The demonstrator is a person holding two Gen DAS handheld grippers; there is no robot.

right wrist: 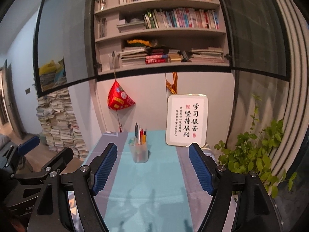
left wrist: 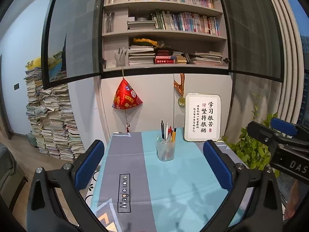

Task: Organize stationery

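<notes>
Left wrist view is showing the left gripper (left wrist: 154,162) spread wide and empty, the right gripper (right wrist: 152,166) likewise. Pens (left wrist: 168,131) are standing in a clear cup (left wrist: 166,151) mid-table, far side; light, likely slippery, best pinched mid-barrel. Tablecloth (left wrist: 173,183) is lying bare nearby; sign (left wrist: 202,118) is crowding the right rear.

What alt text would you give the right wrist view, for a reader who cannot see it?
The open, empty right gripper hangs above a table with a blue and grey cloth, facing a clear cup full of pens. A framed calligraphy sign leans behind it, a leafy plant to the right, the left gripper at left.
</notes>
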